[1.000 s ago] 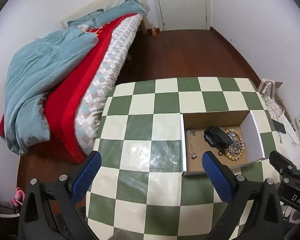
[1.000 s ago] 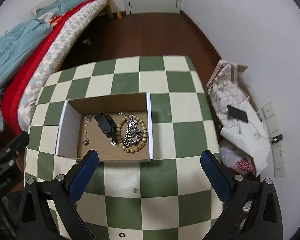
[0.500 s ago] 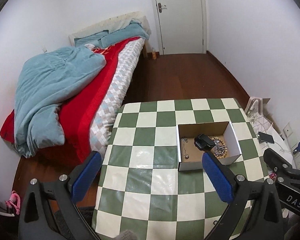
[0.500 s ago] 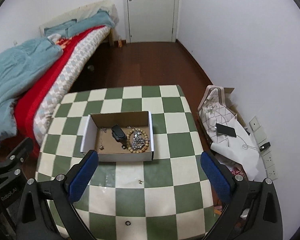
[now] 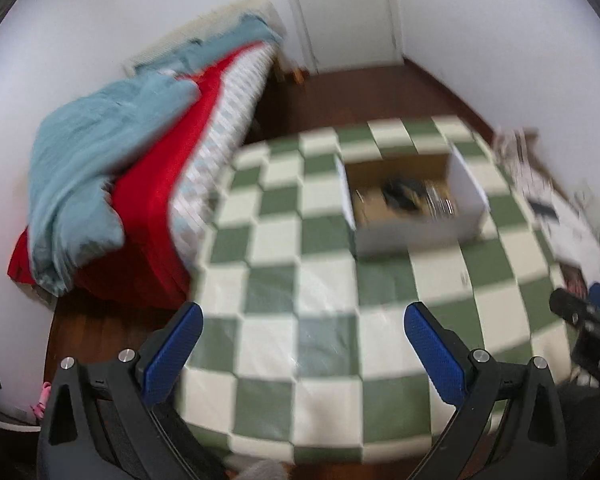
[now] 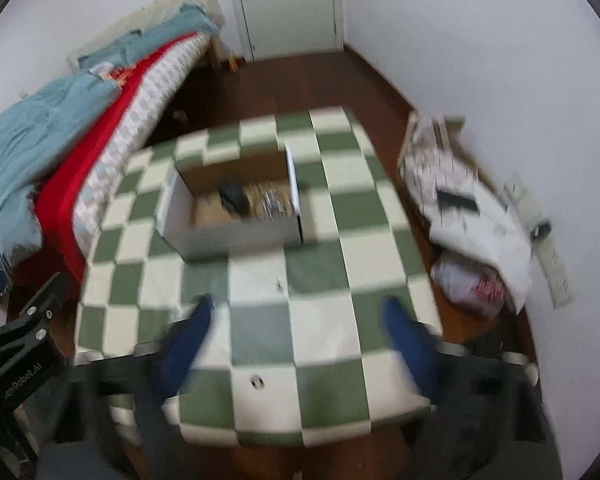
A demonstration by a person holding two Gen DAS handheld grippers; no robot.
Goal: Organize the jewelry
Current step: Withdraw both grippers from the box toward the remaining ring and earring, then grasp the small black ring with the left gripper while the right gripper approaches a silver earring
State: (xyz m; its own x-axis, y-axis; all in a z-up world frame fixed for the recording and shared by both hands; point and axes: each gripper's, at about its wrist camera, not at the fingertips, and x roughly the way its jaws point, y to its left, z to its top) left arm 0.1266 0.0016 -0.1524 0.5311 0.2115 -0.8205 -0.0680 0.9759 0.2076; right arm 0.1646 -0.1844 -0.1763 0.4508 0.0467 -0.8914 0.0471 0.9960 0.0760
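Note:
An open cardboard box (image 5: 416, 232) (image 6: 236, 236) stands on the green-and-cream checkered table (image 5: 320, 288) (image 6: 260, 280). Inside lie a dark object (image 5: 398, 192) (image 6: 232, 196) and shiny jewelry (image 5: 440, 200) (image 6: 272, 200), blurred. A small ring (image 6: 257, 381) and a tiny piece (image 6: 278, 283) lie loose on the table in front of the box. My left gripper (image 5: 300, 340) is open and empty, above the near table edge. My right gripper (image 6: 300, 340) is open and empty, blurred by motion, above the near part of the table.
A bed with red and blue bedding (image 5: 120, 168) (image 6: 60, 140) stands left of the table. White bags and a phone (image 6: 456, 200) lie on the floor at the right. A door (image 6: 288, 4) is at the back.
Both grippers have pulled back and up from the box, so the whole table shows. Both views are blurred by motion now. Both stay open.

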